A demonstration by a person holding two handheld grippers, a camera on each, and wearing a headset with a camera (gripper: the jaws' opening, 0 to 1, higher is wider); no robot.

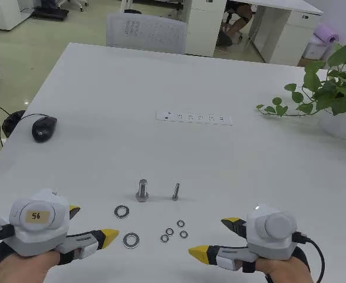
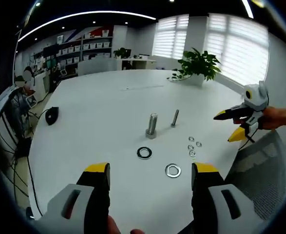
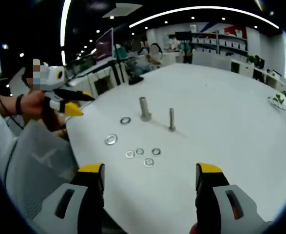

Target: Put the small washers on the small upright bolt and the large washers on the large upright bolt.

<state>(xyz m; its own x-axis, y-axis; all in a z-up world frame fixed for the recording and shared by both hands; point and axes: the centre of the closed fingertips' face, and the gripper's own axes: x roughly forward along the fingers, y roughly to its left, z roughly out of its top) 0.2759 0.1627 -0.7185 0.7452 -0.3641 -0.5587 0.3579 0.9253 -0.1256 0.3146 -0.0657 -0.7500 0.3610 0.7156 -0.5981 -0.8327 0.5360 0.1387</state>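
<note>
Upright near the table's front stand the large bolt (image 1: 142,191) (image 2: 152,126) (image 3: 144,109) and, to its right, the thin small bolt (image 1: 175,191) (image 2: 175,118) (image 3: 172,120). Two large washers (image 1: 121,211) (image 1: 131,240) lie flat in front of the large bolt. Several small washers (image 1: 174,231) (image 2: 194,146) (image 3: 143,155) lie clustered in front of the small bolt. My left gripper (image 1: 93,224) (image 2: 150,169) is open and empty at the lower left, beside the large washers. At the lower right, my right gripper (image 1: 215,237) (image 3: 150,168) is open and empty, just right of the small washers.
On the white table (image 1: 220,165), a black mouse (image 1: 44,127) with its cable lies at the left. A white strip (image 1: 194,117) sits mid-table. A potted plant (image 1: 332,88) stands at the right edge. A grey chair (image 1: 146,32) is at the far side.
</note>
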